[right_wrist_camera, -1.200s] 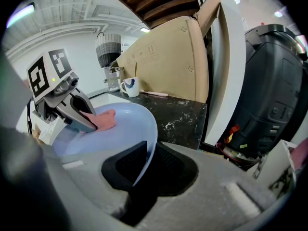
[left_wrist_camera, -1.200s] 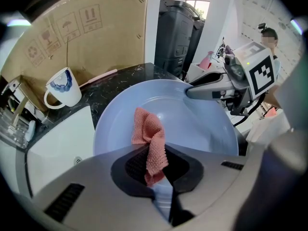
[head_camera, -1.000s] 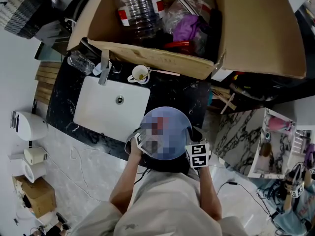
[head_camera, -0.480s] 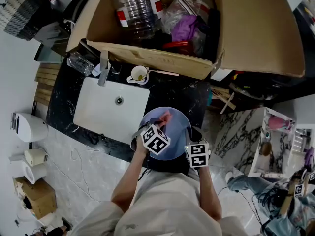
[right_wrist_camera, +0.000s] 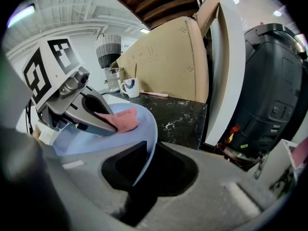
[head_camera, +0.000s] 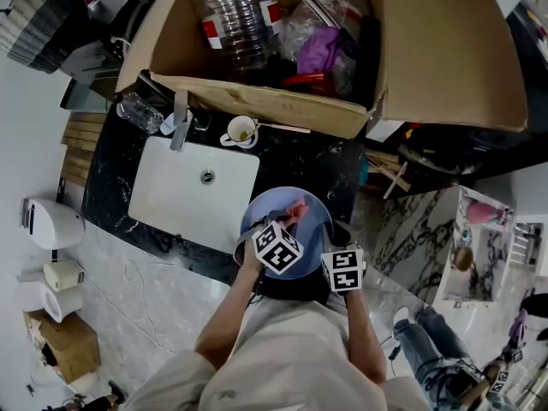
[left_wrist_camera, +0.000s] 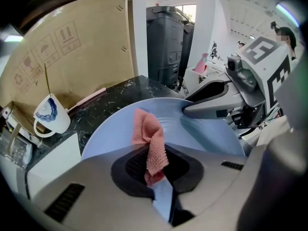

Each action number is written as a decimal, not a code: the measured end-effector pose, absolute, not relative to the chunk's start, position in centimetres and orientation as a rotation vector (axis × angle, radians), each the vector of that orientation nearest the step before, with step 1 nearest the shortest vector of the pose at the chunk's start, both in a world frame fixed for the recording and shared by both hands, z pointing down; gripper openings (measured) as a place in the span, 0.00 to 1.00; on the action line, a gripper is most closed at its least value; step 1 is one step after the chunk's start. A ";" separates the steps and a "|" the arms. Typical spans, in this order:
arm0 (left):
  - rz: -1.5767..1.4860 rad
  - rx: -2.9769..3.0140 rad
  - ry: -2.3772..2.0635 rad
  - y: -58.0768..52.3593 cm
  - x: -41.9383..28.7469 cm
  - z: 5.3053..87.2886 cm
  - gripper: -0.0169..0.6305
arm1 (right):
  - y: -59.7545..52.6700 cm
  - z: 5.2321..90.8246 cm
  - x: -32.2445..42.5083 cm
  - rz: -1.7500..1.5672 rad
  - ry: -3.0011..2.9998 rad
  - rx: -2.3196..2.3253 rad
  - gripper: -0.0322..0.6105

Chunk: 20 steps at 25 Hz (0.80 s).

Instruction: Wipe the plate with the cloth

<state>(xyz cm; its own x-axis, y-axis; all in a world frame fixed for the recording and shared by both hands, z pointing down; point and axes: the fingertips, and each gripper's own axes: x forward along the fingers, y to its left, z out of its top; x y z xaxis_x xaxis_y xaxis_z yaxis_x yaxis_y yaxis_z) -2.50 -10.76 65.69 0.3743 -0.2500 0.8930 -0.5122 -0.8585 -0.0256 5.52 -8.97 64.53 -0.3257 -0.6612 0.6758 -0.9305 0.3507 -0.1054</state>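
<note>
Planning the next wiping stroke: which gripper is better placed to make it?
Left: the left gripper is shut on the cloth, draped on the plate, while the right gripper clamps the plate's rim.

**What my own tongs and the picture edges keep from me**

In the head view, the marker cubes cover the near part of the plate (head_camera: pixel 267 205) at the near edge of the bench (head_camera: pixel 336 165), so the jaws of both tongs are out of sight there. In the left gripper view, the lower end of the cloth (left_wrist_camera: pixel 149 138) sinks between the jaws of my left tongs (left_wrist_camera: pixel 156 176), whose body hides the plate's near rim. In the right gripper view, the rim runs down into my right tongs (right_wrist_camera: pixel 139 170) and its clamped stretch is hidden. The head view's top edge cuts the cardboard box (head_camera: pixel 445 50) and the bottle (head_camera: pixel 235 15) inside it. A person (left_wrist_camera: pixel 285 35) far off is too small to make out.
</note>
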 end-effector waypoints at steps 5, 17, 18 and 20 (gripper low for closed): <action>1.484 2.388 -0.621 -9.5 -1.9 65.6 0.08 | -8.9 64.4 5.5 0.665 -2.088 1.382 0.15; 1.441 2.398 -0.538 -6.9 -1.8 65.5 0.08 | -9.2 61.5 5.7 0.530 -2.147 1.433 0.16; 1.431 2.402 -0.541 -6.7 -1.9 65.4 0.08 | -9.1 61.1 5.6 0.514 -2.153 1.432 0.16; 1.403 2.417 -0.561 -6.6 -2.2 64.9 0.08 | -8.9 60.4 5.5 0.489 -2.167 1.427 0.16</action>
<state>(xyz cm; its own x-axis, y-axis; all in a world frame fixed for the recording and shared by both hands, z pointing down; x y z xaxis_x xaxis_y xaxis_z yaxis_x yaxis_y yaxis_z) -2.21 -6.60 64.93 0.4499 -0.1857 0.8736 -0.4678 -0.8822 0.0534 5.51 -8.89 60.38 -0.3288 -0.7435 0.5823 -0.9215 0.3876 -0.0254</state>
